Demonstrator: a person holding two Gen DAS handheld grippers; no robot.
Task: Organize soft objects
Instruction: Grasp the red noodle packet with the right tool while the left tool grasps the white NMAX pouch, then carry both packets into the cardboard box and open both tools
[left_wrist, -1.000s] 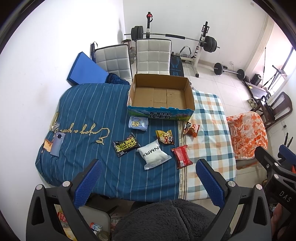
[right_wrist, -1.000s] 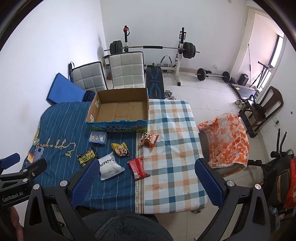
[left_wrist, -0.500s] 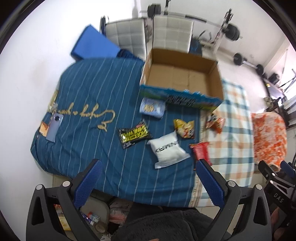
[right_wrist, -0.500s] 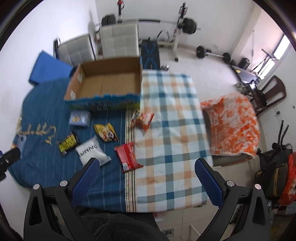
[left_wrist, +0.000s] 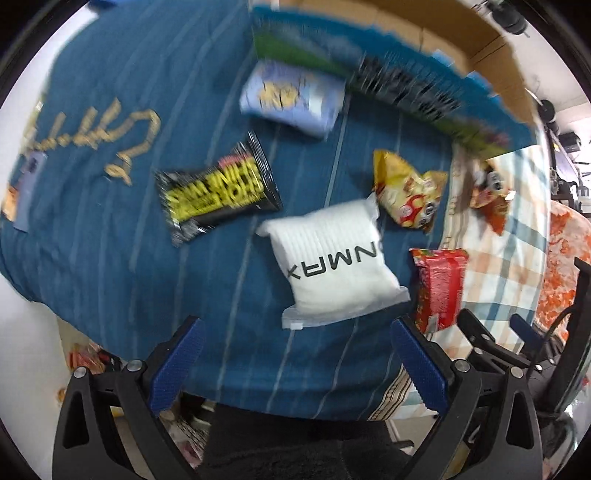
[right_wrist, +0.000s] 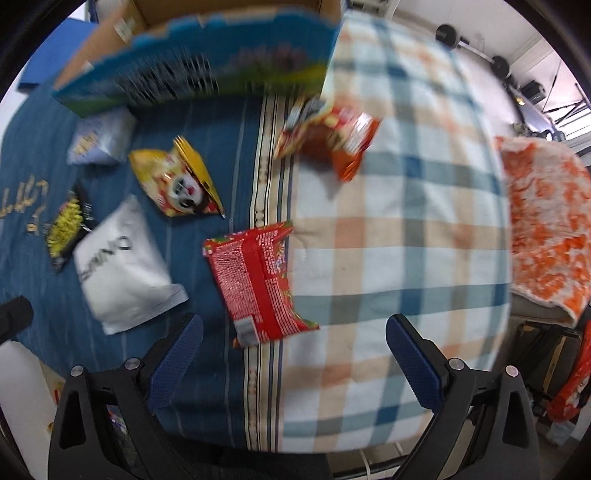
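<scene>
**Both hand-held grippers spread and empty above the packets**

Left hand-held gripper: jaws wide apart, nothing between them, hanging over the near edge of the blue striped cloth. White pouch lettered "NMAX" (full word not readable) lies flat just ahead of it, between the fingers' line of sight.

Right hand-held gripper: also spread, empty, over the seam where the blue cloth meets the checked cloth. Red packet sits just ahead, straddling that seam, printed back side up.

Packet layout, left wrist view:
- black-and-yellow packet left of the white pouch, apart from it, tilted.
- pale blue packet further back, just in front of the box wall.
- yellow snack bag touching or nearly touching the pouch's far right corner; can't tell which.
- red packet right of the pouch, close beside it.
- orange snack bag on the checked cloth, near the box corner.

Cardboard box at the back, open top, blue-green printed front wall; heavy motion blur, print unreadable. Interior barely visible in either view.

Orange-and-white patterned cloth lies off to the right, apart from the counter.
</scene>
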